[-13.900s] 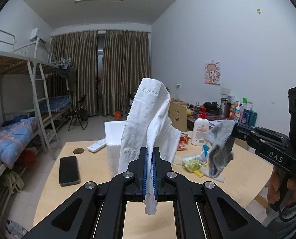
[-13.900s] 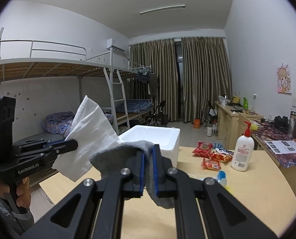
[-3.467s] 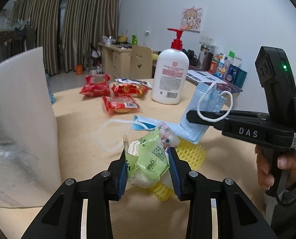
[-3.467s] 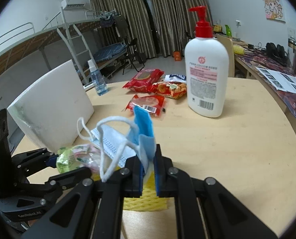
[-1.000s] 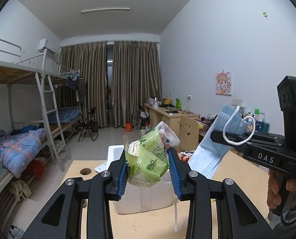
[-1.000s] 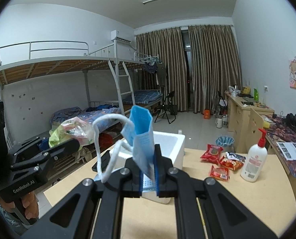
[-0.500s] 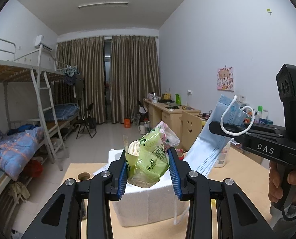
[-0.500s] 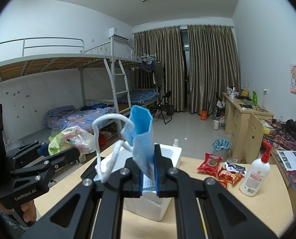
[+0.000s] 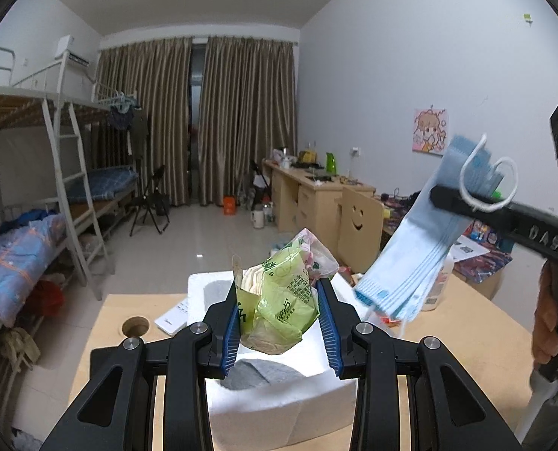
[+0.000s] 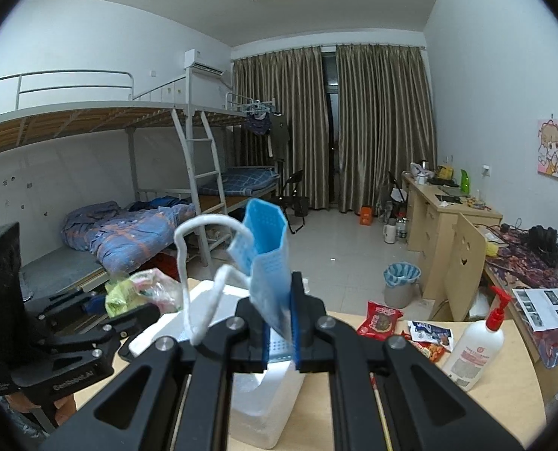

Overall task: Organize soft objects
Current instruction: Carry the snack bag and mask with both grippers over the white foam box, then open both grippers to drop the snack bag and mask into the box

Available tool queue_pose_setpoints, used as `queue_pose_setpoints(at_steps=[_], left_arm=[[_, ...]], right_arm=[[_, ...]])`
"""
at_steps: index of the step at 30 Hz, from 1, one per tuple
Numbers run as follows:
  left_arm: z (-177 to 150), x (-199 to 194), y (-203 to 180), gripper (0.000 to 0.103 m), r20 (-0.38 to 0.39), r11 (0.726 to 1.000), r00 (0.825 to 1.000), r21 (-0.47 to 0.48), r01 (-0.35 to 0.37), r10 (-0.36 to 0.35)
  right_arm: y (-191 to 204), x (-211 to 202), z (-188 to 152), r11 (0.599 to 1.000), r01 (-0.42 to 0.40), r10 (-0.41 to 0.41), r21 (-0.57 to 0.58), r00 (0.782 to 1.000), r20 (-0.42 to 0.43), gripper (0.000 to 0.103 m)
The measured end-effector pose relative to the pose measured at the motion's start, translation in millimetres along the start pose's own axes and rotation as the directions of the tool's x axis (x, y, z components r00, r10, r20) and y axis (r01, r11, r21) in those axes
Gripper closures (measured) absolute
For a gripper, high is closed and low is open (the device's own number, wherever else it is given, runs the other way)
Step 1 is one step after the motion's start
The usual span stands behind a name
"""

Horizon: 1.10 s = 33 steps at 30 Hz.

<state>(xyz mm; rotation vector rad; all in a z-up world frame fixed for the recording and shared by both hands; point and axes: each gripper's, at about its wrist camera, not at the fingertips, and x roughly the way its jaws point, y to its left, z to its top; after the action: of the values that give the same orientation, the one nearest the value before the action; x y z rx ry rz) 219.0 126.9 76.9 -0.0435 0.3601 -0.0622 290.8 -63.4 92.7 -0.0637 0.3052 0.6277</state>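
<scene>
My left gripper is shut on a crumpled green tissue pack and holds it above the open white foam box. A grey sock lies inside the box. My right gripper is shut on a blue face mask with white ear loops, held over the box's right side. The mask hangs from the right gripper in the left wrist view. The left gripper with the pack shows in the right wrist view.
The box stands on a round wooden table. A white lotion pump bottle and red snack packets lie right of the box. A white remote and a table hole lie left. Bunk beds stand at the left.
Both grippers have moved closer and lower over the foam box, which now fills more of the lower view. The sock inside has come into sight. Both grips are unchanged.
</scene>
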Motion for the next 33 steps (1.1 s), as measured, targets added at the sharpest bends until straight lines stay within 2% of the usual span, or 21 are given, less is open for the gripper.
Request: queue_pose_setpoints(at_steps=[7, 10, 12, 14, 16, 22, 25, 33], left_arm=[[-2.1, 32.1, 4.5, 0.064, -0.046, 1.0, 0.999, 0.018, 0.018, -0.018], [-2.7, 41.7, 8.3, 0.059, -0.058, 1.0, 0.998, 0.017, 0.024, -0.023], [-2.4, 45.8, 12.1, 0.047, -0.059, 1.0, 0.998, 0.022, 0.01, -0.008], [-1.9, 46.4, 15.8, 0.021, -0.04, 1.0, 0.999, 0.006, -0.004, 0.004], [-2.0, 42.6, 20.7, 0.012, -0.004, 0.999, 0.999, -0.005, -0.033, 0.033], [-3.4, 25.8, 30.0, 0.007, 0.048, 0.997, 0.996, -0.017, -0.078, 0.079], [-3.7, 13.8, 34.5, 0.004, 0.095, 0.992, 0.988, -0.016, -0.122, 0.123], [-12.1, 3.1, 46.8, 0.003, 0.124, 0.988, 0.981, -0.025, -0.15, 0.152]], right_arm=[[-4.8, 10.1, 3.4, 0.999, 0.032, -0.032, 0.009, 0.999, -0.001, 0.091], [-6.3, 13.8, 3.6, 0.999, 0.035, -0.035, 0.014, 0.999, -0.005, 0.091], [-5.7, 17.1, 4.2, 0.999, 0.04, -0.04, 0.016, 0.999, -0.011, 0.091], [-7.4, 19.0, 4.1, 0.999, 0.047, -0.047, 0.018, 0.999, -0.015, 0.091], [-8.6, 20.5, 4.2, 0.998, 0.051, -0.051, 0.02, 0.999, -0.02, 0.091], [-5.1, 22.4, 7.7, 0.998, 0.056, -0.055, 0.022, 0.998, -0.022, 0.091], [-1.7, 24.8, 10.2, 0.999, 0.048, -0.047, 0.021, 0.999, -0.018, 0.091], [9.3, 47.8, 7.9, 1.0, 0.015, -0.014, 0.024, 0.999, -0.038, 0.091]])
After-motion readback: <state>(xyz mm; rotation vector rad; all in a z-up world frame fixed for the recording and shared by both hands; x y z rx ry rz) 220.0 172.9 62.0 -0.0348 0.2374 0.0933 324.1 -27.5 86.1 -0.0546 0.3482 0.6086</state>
